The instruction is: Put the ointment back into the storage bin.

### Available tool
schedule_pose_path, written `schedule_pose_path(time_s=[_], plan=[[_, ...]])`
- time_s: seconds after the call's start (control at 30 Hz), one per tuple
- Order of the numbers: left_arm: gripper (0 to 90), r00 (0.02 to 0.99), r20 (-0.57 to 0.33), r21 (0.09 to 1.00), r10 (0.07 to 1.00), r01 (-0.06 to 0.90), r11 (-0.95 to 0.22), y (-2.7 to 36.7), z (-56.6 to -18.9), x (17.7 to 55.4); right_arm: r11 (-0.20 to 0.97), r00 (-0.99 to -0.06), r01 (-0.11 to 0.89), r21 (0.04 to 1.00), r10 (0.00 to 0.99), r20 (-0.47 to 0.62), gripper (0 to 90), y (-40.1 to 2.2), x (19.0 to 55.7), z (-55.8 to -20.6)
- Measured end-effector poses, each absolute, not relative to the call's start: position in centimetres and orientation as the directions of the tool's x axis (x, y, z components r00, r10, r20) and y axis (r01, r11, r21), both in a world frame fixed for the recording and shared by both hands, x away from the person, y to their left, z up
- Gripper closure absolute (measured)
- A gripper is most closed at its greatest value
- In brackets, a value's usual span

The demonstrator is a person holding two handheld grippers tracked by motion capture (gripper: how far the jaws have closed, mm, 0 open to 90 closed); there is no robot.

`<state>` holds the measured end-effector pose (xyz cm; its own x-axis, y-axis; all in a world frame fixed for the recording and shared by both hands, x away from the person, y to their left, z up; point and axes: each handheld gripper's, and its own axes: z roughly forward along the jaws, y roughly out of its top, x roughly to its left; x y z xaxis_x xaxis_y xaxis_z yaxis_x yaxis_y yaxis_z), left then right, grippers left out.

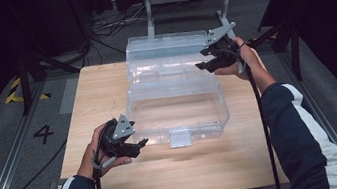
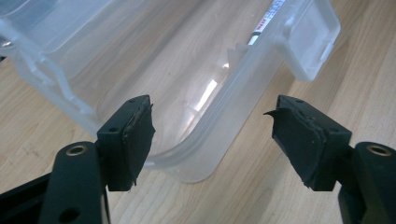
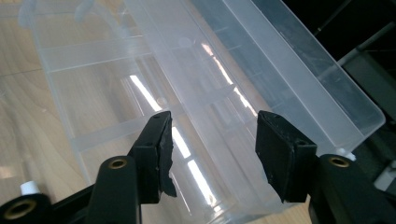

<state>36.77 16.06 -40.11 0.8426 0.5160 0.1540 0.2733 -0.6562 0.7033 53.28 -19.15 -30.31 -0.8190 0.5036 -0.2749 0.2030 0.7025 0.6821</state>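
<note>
— How far along are we with the box [image 1: 178,104]?
— It lies open on the bench [image 1: 105,89], empty. Left fingers [image 2: 135,135] are apart, its front corner just ahead of them, ungripped.
— And the right?
— Right fingers [image 3: 280,154] spread too, above the lid [image 3: 261,70]. I'd say closing is still left.

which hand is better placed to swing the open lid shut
Right, probably. The right gripper hovers open at the lid of the clear box, at its far right. The left gripper sits open by the box's near left corner, away from the lid.
</note>
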Motion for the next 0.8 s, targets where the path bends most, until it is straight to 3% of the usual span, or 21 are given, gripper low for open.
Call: schedule_pose_path(time_s=[0.13, 0.2, 0.3, 0.63, 0.8], plan=[[35.5, 0.864, 0.161, 0.66, 0.476, 0.264, -0.703, 14.9, -40.2, 37.5, 0.718, -0.829, 0.23, 0.657, 0.498, -0.255, 50.6, -18.5, 54.6, -30.7], [42.3, 0.88, 0.171, 0.642, 0.443, 0.242, -0.727, 14.2, -40.3, 37.7, 0.732, -0.831, 0.242, 0.637, 0.496, -0.253, 52.4, -18.3, 55.2, -30.9], [42.9, 0.892, 0.167, 0.619, 0.421, 0.237, -0.749, 13.6, -40.4, 38.1, 0.74, -0.831, 0.251, 0.623, 0.496, -0.254, 52.3, -18.1, 55.6, -30.9], [62.9, 0.904, 0.178, 0.58, 0.389, 0.224, -0.784, 12.2, -40.9, 39.0, 0.819, -0.877, 0.203, 0.536, 0.396, -0.273, 68.0, -15.8, 56.1, -31.2], [67.2, 0.911, 0.161, 0.56, 0.38, 0.233, -0.795, 12.0, -41.2, 39.3, 0.845, -0.894, 0.179, 0.504, 0.354, -0.275, 72.3, -15.2, 56.3, -31.0]])
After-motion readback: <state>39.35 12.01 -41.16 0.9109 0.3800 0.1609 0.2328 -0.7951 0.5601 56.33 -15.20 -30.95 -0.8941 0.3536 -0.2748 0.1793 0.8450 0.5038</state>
